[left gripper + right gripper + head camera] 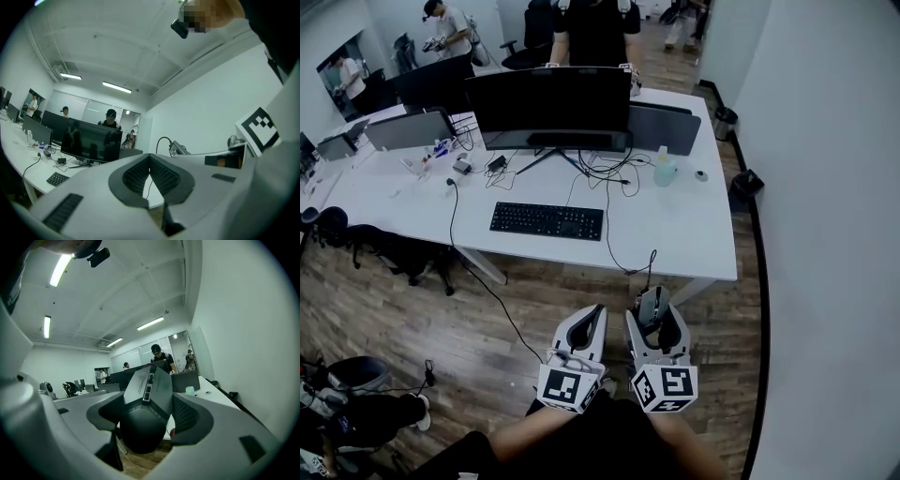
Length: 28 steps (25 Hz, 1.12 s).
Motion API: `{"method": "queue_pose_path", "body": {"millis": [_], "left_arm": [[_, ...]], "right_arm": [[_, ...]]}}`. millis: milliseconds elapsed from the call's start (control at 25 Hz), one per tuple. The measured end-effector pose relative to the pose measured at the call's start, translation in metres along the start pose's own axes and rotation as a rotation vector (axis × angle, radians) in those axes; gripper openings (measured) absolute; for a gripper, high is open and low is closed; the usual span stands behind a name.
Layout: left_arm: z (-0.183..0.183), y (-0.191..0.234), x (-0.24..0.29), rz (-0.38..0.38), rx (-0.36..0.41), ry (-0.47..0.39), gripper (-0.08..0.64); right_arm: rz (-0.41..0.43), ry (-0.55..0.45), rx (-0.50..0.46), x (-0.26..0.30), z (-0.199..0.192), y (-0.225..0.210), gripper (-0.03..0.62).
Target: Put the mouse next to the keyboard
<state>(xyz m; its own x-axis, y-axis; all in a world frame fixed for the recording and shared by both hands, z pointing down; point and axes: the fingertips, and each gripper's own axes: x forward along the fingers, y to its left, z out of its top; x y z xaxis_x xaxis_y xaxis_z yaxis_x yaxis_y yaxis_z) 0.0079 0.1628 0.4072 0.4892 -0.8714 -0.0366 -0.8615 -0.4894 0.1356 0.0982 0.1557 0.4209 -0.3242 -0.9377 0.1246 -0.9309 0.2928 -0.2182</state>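
Short of the near edge of the white desk, above wood floor, the right gripper pinches the mouse; the left gripper is pressed together, empty; bare desktop flanks the keyboard.

**Left claw closed on nothing, looking out across an office.**

Dark ribbed pads meet at their tips, and a narrow gap widens below them. Far left is a long white counter carrying a flat black keyboard in front of a wide black monitor. A person in a black cap stands behind the monitor. Close on the right is the right claw with its black-and-white marker cube. A small grey mouse sits at its tip, its black cable looping upward. Strip lights run across the white ceiling.
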Motion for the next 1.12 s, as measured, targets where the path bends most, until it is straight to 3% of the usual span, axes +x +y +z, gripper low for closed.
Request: {"method": "queue_pose_path", "body": {"millis": [680, 1120], "left_arm": [[-0.025, 0.063, 0.1, -0.05, -0.067, 0.04, 0.003], [-0.032, 0.141, 0.176, -0.054, -0.104, 0.065, 0.003]], "right_arm": [[-0.047, 0.082, -0.027, 0.107, -0.003, -0.027, 0.319], [-0.073, 0.151, -0.042, 0.207, -0.004, -0.033, 0.319]]}}
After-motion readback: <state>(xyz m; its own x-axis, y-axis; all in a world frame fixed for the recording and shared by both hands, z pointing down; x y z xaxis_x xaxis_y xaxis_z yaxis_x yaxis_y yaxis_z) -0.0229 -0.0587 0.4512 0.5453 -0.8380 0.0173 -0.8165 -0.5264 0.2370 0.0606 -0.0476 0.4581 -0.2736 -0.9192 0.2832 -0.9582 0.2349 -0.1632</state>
